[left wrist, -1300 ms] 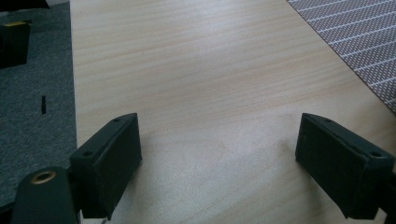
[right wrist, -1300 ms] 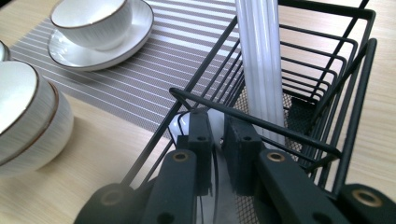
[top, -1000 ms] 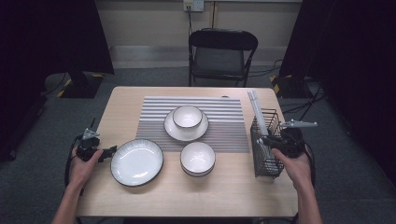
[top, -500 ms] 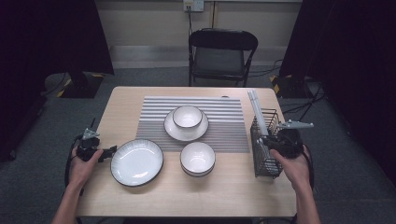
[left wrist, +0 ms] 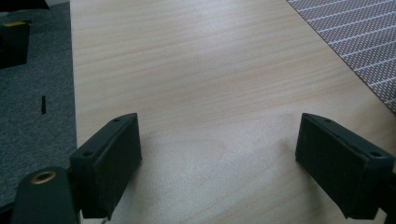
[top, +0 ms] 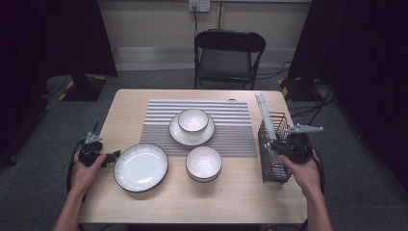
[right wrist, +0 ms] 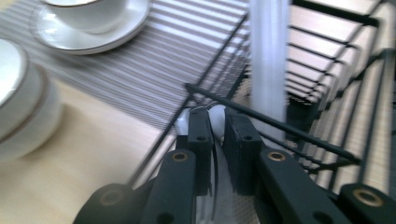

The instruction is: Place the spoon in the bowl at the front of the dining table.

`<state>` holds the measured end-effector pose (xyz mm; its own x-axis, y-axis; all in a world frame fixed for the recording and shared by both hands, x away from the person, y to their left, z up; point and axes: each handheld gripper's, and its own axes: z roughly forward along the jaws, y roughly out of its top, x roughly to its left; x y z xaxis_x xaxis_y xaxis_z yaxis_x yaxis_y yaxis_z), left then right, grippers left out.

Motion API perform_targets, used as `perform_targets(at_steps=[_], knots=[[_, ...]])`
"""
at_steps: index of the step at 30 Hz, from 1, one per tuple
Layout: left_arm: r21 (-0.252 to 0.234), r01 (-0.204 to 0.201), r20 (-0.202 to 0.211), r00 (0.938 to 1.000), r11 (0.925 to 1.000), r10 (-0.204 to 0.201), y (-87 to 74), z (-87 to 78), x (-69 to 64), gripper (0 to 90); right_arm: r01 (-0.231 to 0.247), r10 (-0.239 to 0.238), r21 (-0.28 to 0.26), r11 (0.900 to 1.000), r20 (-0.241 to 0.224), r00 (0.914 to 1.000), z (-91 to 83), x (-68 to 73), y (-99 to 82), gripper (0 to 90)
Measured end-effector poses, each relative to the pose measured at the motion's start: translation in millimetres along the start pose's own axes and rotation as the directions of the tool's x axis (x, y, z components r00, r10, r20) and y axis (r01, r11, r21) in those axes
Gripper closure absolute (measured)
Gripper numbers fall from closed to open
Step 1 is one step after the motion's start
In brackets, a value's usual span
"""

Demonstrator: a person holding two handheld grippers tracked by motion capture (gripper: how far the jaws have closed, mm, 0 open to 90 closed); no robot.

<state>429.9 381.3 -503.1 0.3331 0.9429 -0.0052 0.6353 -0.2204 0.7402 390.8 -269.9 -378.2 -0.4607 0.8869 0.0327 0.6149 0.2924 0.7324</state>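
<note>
Your right gripper (right wrist: 215, 122) is closing on a white utensil (right wrist: 212, 113) inside the wire caddy (top: 274, 168) at the bench (top: 144, 202) edge, bowls (top: 203, 162) crowding beside the caddy, while your left gripper (left wrist: 219, 158) is gaping over bare wood.

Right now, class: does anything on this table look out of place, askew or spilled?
Nothing is spilled or broken. The plate, bowls and mat sit tidily. One oddity: long white sticks lean out of the wire basket at a slant instead of standing upright.

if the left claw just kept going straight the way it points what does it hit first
Probably nothing soon: the left claw stands open over bare table, angled down, so it would likely meet the wood; the striped mat lies off to one side.
</note>
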Motion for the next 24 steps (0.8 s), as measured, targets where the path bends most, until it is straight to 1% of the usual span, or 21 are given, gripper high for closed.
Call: perform_targets(at_steps=[1,4,5,6,7,8,11,13,14,15,16,17,21,22,24], knots=[[-0.001,0.000,0.000,1.0000,1.0000,0.000,-0.1,0.1,0.0,13.8,0.001,-0.001,0.004,1.0000,-0.001,1.0000,-0.5,0.1,0.4,81.5],[0.000,0.000,0.000,1.0000,1.0000,0.000,0.0,0.0,0.0,13.8,-0.006,0.007,0.011,0.9999,-0.022,0.9997,-1.2,-0.8,0.7,81.8],[0.000,0.000,0.000,1.0000,1.0000,0.000,0.0,0.0,0.0,13.8,0.001,-0.001,0.012,0.9999,-0.019,0.9998,-1.0,-0.9,0.8,80.2],[0.000,0.000,0.000,1.0000,1.0000,0.000,0.0,0.0,0.0,13.8,0.000,0.000,0.014,0.9999,-0.017,0.9999,-0.7,-0.6,1.2,76.3],[0.000,0.000,0.000,1.0000,1.0000,0.000,0.0,0.0,0.0,13.8,-0.009,0.009,0.016,0.9998,-0.014,0.9999,-0.6,-0.6,1.5,75.8],[0.000,0.000,0.000,1.0000,1.0000,0.000,0.0,0.0,0.0,13.8,-0.007,0.008,0.016,0.9999,-0.016,0.9998,-0.6,-1.1,1.4,76.0],[0.000,0.000,0.000,1.0000,1.0000,0.000,0.0,0.0,0.0,13.8,-0.019,0.019,0.031,0.9993,-0.003,0.9998,0.6,-2.5,1.0,75.3],[0.000,0.000,0.000,1.0000,1.0000,0.000,0.0,0.0,0.1,13.8,-0.013,0.013,0.038,0.9992,-0.006,0.9999,1.2,-3.3,1.4,74.6],[0.000,0.000,0.000,1.0000,1.0000,0.000,0.0,0.0,0.0,13.8,-0.011,0.012,0.055,0.9984,-0.008,0.9999,3.0,-3.0,2.5,72.4],[0.000,0.000,0.000,1.0000,1.0000,0.000,0.0,0.0,0.0,13.8,-0.005,0.006,0.058,0.9983,-0.009,0.9999,3.9,-2.9,2.8,72.2],[0.000,0.000,0.000,1.0000,1.0000,0.000,0.0,0.0,0.1,13.8,-0.005,0.006,0.058,0.9983,-0.009,0.9999,3.9,-2.9,2.8,72.2],[0.000,0.000,0.000,1.0000,1.0000,0.000,0.0,0.0,0.1,13.8,0.003,-0.002,0.063,0.9980,-0.020,0.9998,5.9,-1.6,3.4,72.8],[0.000,0.000,0.000,1.0000,1.0000,0.000,0.0,0.0,0.1,13.8,0.020,-0.019,0.063,0.9978,-0.015,0.9997,5.7,-0.5,3.4,73.7],[-0.001,0.000,0.000,1.0000,1.0000,0.000,0.0,0.1,0.0,13.8,0.042,-0.041,0.069,0.9968,-0.010,0.9991,5.4,0.7,3.9,73.9],[0.000,0.000,0.000,1.0000,1.0000,0.000,0.0,0.0,0.1,13.8,0.033,-0.033,0.064,0.9974,-0.014,0.9994,5.4,-0.1,3.4,74.0]])
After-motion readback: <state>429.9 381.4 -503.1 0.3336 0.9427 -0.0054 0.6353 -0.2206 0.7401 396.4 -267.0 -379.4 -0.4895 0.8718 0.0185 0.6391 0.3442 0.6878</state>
